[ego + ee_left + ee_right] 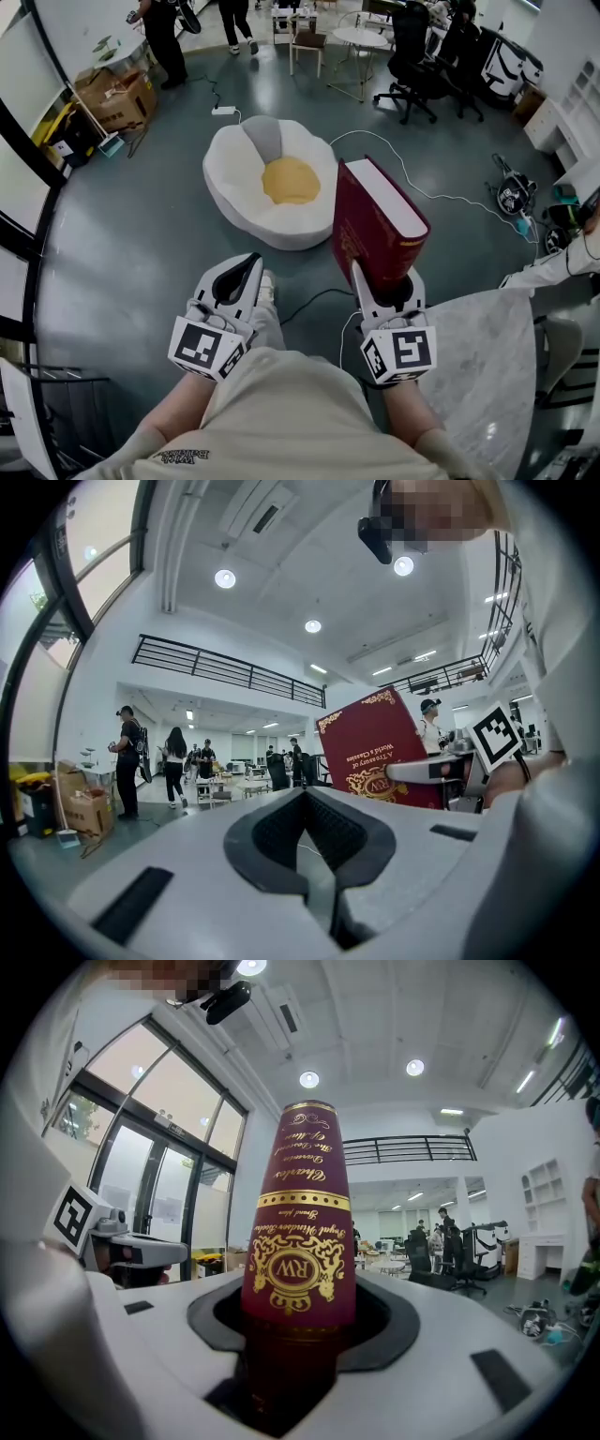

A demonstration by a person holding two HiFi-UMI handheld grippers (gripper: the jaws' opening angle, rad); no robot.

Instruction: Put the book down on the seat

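Right gripper [386, 281] clamped on the lower end of the upright red book [373, 217], held above the floor, near-right of the white seat [234, 183]. Left gripper [246, 270], jaws together, holds nothing.

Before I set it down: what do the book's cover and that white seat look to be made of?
The book: stiff maroon cover, smooth with a slight sheen and gold stamping, so probably leatherette or coated cloth over board; the page edges look like white paper. The seat: puffy white lobes around a yellow centre, matte, so likely soft stuffed fabric; the weave is too small to tell.
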